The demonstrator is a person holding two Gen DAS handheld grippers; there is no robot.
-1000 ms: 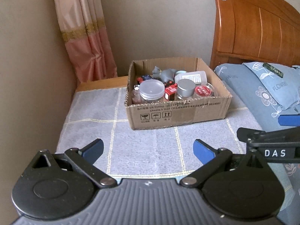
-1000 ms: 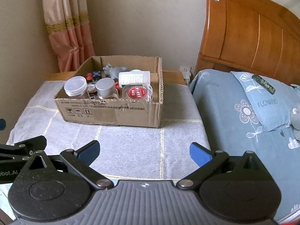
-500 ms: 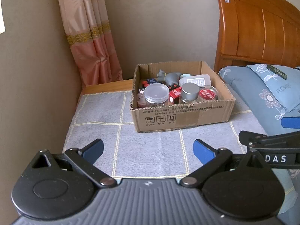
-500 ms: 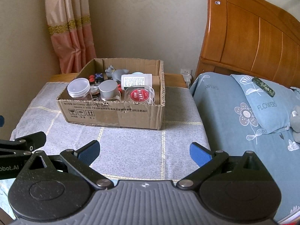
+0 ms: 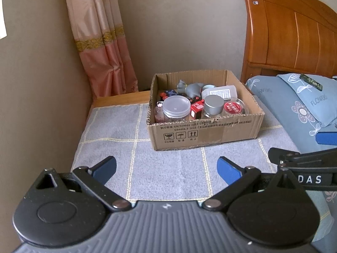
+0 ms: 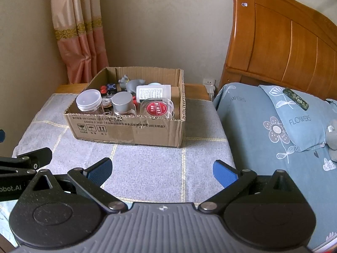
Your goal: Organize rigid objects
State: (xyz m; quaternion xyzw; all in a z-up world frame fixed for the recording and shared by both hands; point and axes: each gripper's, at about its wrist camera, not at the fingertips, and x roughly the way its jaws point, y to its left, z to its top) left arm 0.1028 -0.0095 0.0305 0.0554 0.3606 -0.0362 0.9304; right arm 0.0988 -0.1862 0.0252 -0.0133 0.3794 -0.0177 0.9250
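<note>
A cardboard box (image 5: 202, 132) (image 6: 130, 129) stands on a grey checked cloth (image 5: 168, 168) (image 6: 147, 168) over a bedside table. Inside it are a clear-lidded jar (image 5: 175, 107) (image 6: 88, 100), a silver-lidded jar (image 5: 213, 104) (image 6: 123, 102), a round container with a red label (image 5: 232, 108) (image 6: 157, 108), a white bottle lying down (image 5: 219, 92) (image 6: 152, 92), a grey figurine (image 5: 190, 88) (image 6: 132, 83) and small red items. My left gripper (image 5: 166, 168) is open, well short of the box. My right gripper (image 6: 162, 169) is open too, nothing between its fingers.
A bed with a blue flowered pillow (image 6: 294, 118) and wooden headboard (image 6: 284, 42) lies to the right. A dark remote (image 6: 296, 98) rests on the pillow. A pink curtain (image 5: 101, 42) hangs back left, beside the wall. A wall plug (image 6: 209, 84) sits behind the table.
Both grippers have drawn back and lifted, so the box looks smaller and farther away. Both stay open. Nothing in the box has moved.
</note>
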